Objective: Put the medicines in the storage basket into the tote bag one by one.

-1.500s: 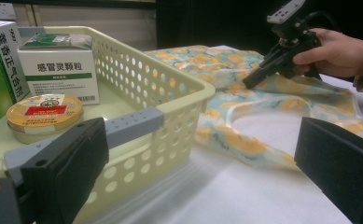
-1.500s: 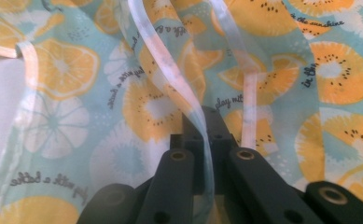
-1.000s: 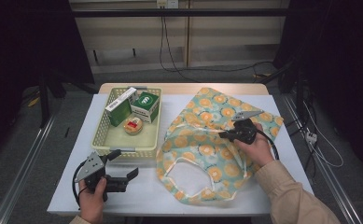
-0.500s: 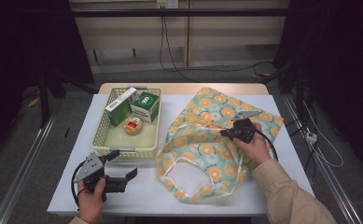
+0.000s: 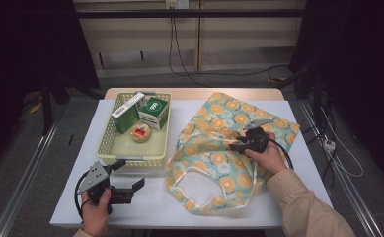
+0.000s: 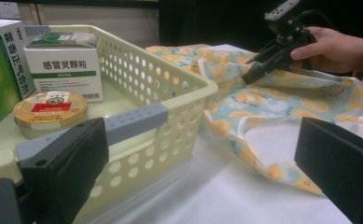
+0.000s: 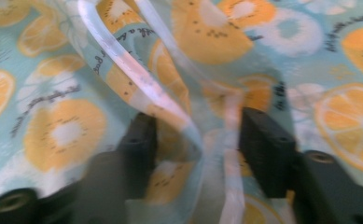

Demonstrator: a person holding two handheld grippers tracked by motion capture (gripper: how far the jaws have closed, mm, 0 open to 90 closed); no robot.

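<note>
**Bag handle just let go; regrasp pending**

The counter [image 5: 288, 197] carries a citrus-print cloth bag [image 5: 219, 163], spread flat over the centre and right of the high view, and a pale yellow basket [image 5: 162, 148] at upper left holding two boxes [image 5: 154, 111] and a round tin [image 5: 140, 133]. The right tongs [image 5: 233, 146] are seen at the bag's middle; their jaws have just been opening, and in the right gripper view a white handle strap [image 7: 137, 79] lies loosely between them, unpinched. The left tongs [image 5: 128, 174] are held apart at lower left, empty, just below the basket. The step is judged to be arranging the bag's mouth. Next, a firmer hold on the handle or rim is called for.
</note>
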